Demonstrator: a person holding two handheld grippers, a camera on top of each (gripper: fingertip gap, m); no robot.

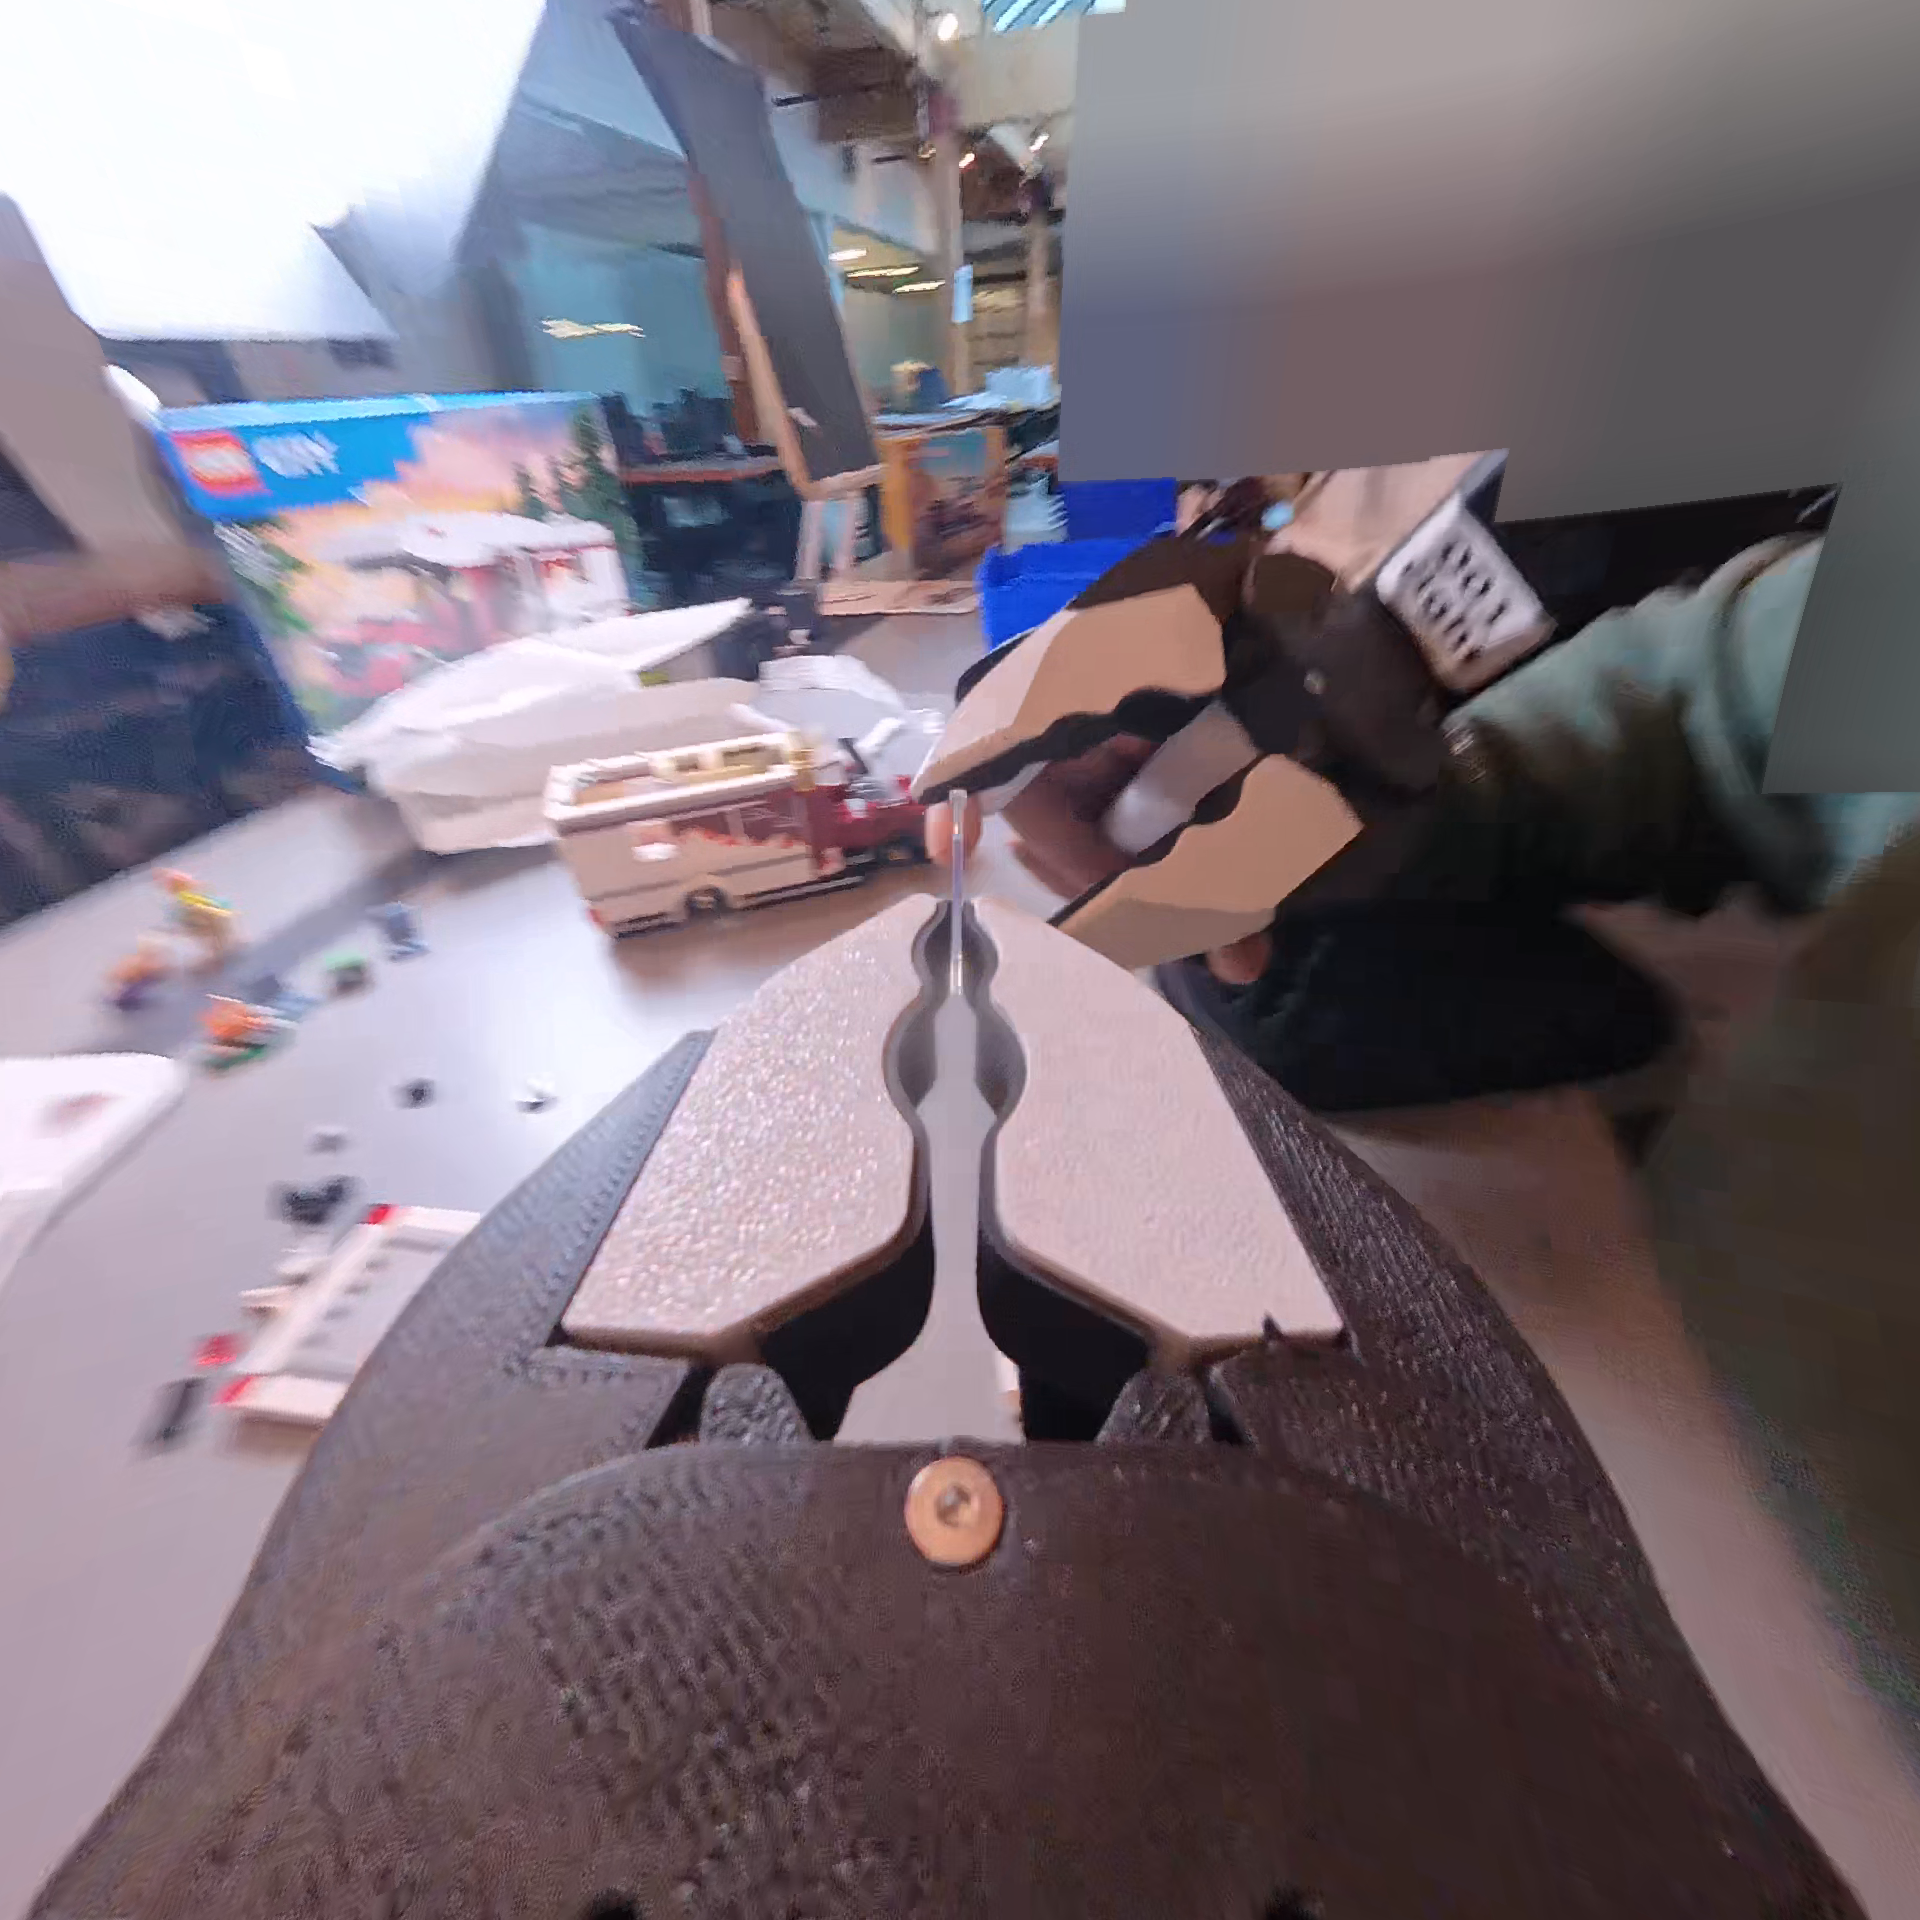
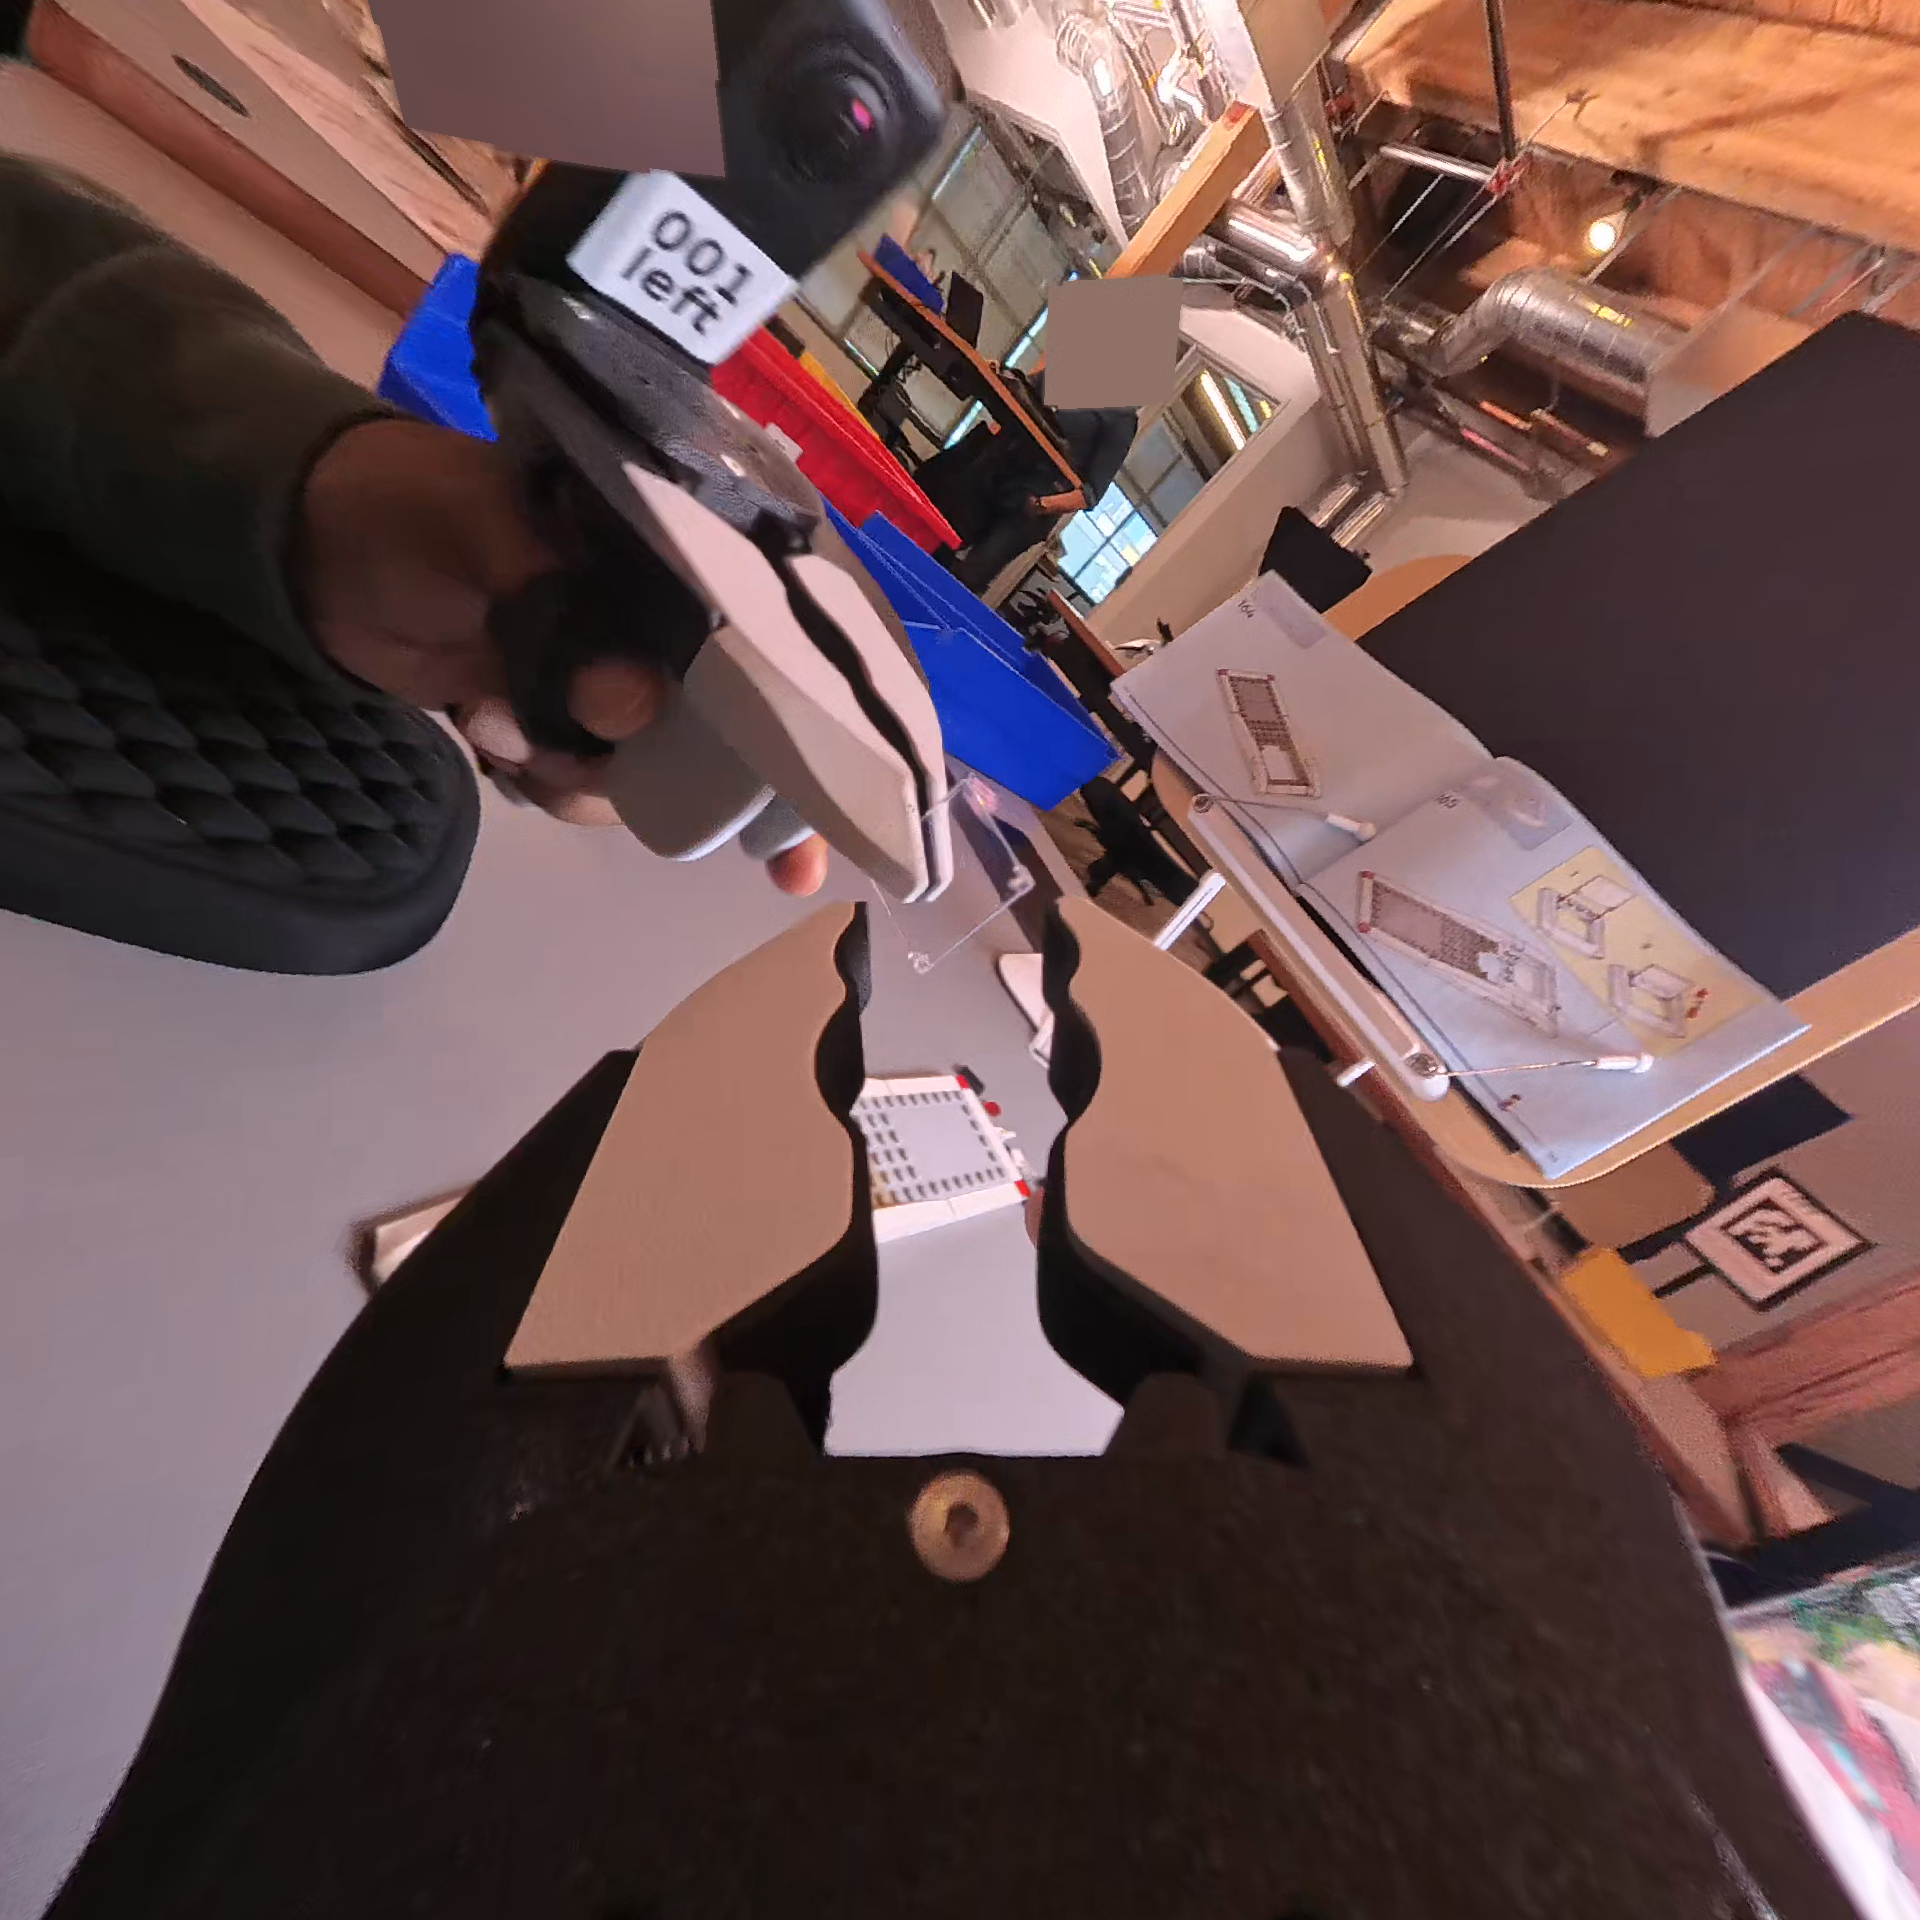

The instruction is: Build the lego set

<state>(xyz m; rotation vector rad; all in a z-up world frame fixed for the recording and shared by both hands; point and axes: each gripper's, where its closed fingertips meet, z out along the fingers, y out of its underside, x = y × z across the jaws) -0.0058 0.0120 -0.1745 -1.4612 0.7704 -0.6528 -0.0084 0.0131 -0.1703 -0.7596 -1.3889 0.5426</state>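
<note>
My left gripper (image 1: 954, 914) is shut on a thin clear plastic pane (image 1: 956, 847), which I see edge-on sticking out past the fingertips. In the right wrist view the left gripper (image 2: 920, 873) pinches one edge of this clear rectangular pane (image 2: 971, 883) in mid-air. My right gripper (image 2: 956, 925) is open and empty. Its fingertips sit just short of the pane's free corner and do not touch it. It also shows in the left wrist view (image 1: 997, 847), open, facing the left gripper's tips.
A toy brick camper van (image 1: 717, 831) stands on the grey table (image 1: 499, 987) before a toy box (image 1: 395, 540) and white bags (image 1: 520, 707). Loose bricks (image 1: 208, 935) lie left. A white studded plate (image 2: 935, 1153) lies below. An open instruction booklet (image 2: 1455, 883) and blue bins (image 2: 997, 686) lie beyond. Only a small space, under 4 cm, lies between the two pairs of fingers. Left tips and right tips are each some 25 centimetres from the toy brick camper van (image 1: 717, 831).
</note>
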